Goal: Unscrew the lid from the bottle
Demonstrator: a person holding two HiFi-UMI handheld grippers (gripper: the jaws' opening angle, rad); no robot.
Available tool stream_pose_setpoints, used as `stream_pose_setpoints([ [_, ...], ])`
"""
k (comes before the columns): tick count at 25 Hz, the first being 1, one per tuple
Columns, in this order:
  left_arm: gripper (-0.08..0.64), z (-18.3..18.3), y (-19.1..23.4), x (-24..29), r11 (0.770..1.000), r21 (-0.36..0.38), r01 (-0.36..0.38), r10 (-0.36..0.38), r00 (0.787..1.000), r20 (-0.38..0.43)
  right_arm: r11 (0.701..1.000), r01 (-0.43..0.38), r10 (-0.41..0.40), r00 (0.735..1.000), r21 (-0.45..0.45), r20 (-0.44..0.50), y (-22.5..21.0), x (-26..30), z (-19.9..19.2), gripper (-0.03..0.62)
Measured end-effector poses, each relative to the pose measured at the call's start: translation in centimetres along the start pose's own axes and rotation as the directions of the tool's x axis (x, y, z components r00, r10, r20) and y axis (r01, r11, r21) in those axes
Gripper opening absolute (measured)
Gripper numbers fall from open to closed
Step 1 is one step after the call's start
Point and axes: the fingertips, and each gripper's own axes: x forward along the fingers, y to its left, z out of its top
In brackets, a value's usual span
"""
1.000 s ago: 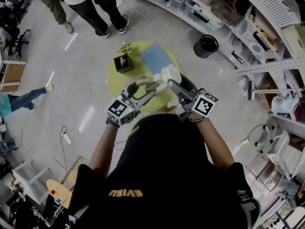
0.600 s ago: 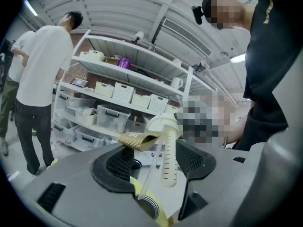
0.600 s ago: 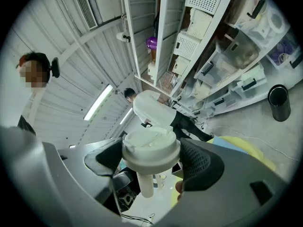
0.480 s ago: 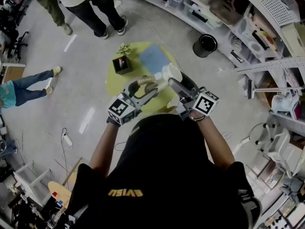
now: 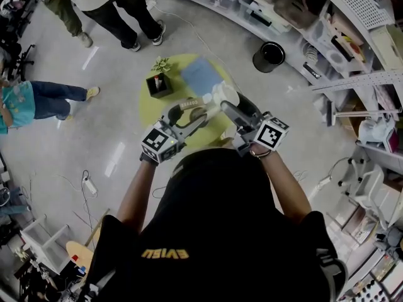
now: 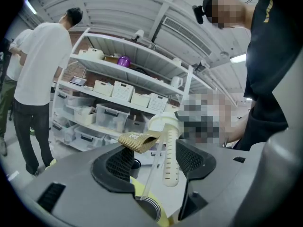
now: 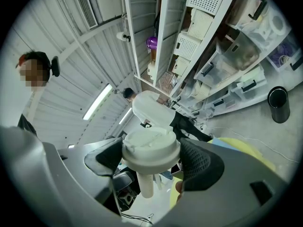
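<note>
We see the right hand-held gripper [image 7: 154, 161] clamped on the white lid [image 7: 151, 143], with the lid's perforated infuser tube [image 6: 171, 167] lifted clear of the bottle [image 6: 150, 206]. The left hand-held gripper [image 6: 156, 161] seems closed on that bottle low between its jaws. A tan strap [image 6: 138, 142] lies on top, and both are above the yellow-green table [image 5: 151, 109].

Yellow "EVISU" print, upside down, on the black shirt [image 5: 208, 231].

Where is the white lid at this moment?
In the right gripper view, the white lid sits clamped between the jaws of the right gripper. In the head view it is held above the round yellow table, near its right edge.
</note>
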Motion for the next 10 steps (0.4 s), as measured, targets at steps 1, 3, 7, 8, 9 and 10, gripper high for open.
stream_pose_setpoints([
  [1, 0.287, -0.07, -0.04, -0.05, 1.000, -0.001, -0.001, 0.001, 1.000, 0.001, 1.000, 0.001, -0.001, 1.000, 0.000, -0.001, 0.03, -0.06, -0.12, 0.382],
  [3, 0.287, -0.25, -0.09, -0.05, 1.000, -0.006, -0.002, 0.002, 1.000, 0.002, 1.000, 0.005, -0.005, 1.000, -0.002, -0.007, -0.09, -0.15, -0.33, 0.382],
  [7, 0.287, -0.50, -0.02, 0.06, 1.000, -0.012, -0.002, 0.002, 1.000, 0.000, 1.000, 0.016, -0.017, 1.000, -0.013, -0.018, -0.51, -0.15, -0.43, 0.382],
  [8, 0.287, -0.49, 0.02, 0.06, 1.000, -0.011, -0.002, 0.002, 1.000, -0.001, 1.000, 0.018, -0.018, 1.000, -0.014, -0.019, -0.56, -0.13, -0.40, 0.382],
  [9, 0.288, -0.46, 0.06, 0.06, 1.000, -0.010, -0.003, 0.003, 1.000, -0.001, 1.000, 0.019, -0.020, 1.000, -0.015, -0.019, -0.61, -0.10, -0.36, 0.382],
  [10, 0.287, -0.43, 0.10, 0.05, 1.000, -0.010, -0.004, 0.004, 1.000, -0.001, 1.000, 0.021, -0.021, 1.000, -0.017, -0.020, -0.65, -0.07, -0.32, 0.382],
])
